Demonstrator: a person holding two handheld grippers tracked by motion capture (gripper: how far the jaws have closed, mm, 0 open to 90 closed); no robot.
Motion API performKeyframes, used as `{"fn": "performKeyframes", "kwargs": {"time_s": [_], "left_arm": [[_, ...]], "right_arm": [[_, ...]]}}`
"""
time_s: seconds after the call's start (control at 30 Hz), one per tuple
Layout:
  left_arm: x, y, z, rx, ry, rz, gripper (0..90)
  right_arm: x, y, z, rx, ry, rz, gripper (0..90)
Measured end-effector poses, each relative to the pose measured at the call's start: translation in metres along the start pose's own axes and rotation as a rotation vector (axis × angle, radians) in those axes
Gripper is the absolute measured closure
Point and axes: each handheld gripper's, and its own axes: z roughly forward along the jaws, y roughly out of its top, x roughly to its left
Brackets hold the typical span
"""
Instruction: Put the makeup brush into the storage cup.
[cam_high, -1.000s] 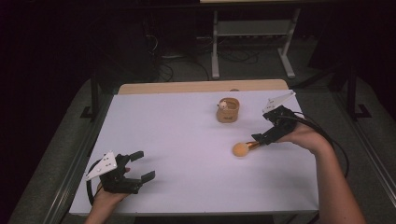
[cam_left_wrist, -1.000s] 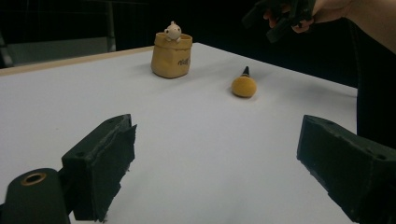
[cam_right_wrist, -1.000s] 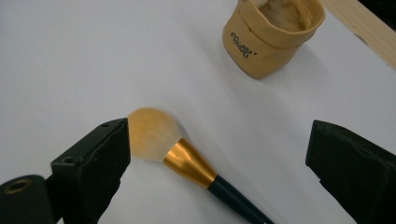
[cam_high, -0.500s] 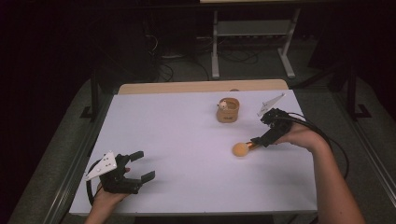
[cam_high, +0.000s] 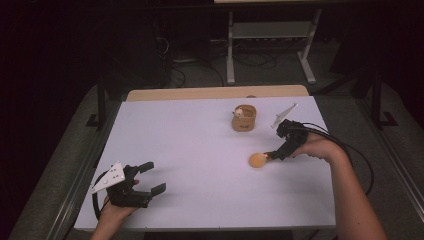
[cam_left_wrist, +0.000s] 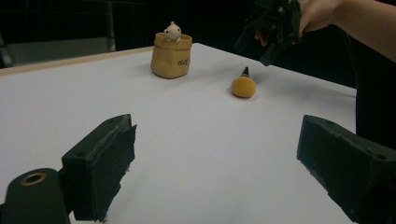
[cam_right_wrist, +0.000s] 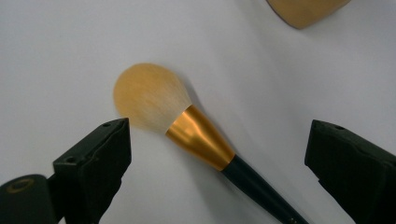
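The makeup brush (cam_right_wrist: 187, 128) lies flat on the white worktop (cam_high: 200, 150), near the tan holder (cam_high: 244, 118). The right gripper (cam_high: 274, 154) hovers just over the brush's handle, jaws spread, grasping nothing. The left gripper (cam_high: 152, 177) rests released, well apart from the brush.

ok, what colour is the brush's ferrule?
Metallic orange-gold, between the pale orange bristles and black handle of the brush. Clearest in the right gripper view.
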Motion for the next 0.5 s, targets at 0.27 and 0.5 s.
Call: {"fn": "performKeyframes", "kwargs": {"time_s": [0.27, 0.5], "left_arm": [[0.0, 0.0, 0.0, 0.001, 0.0, 0.001, 10.7], [0.0, 0.0, 0.001, 0.0, -0.001, -0.001, 10.7]], "right_arm": [[-0.004, -0.002, 0.008, 0.034, 0.006, 0.005, 6.7], [-0.006, -0.005, 0.016, 0.061, 0.022, 0.009, 13.0]]}}
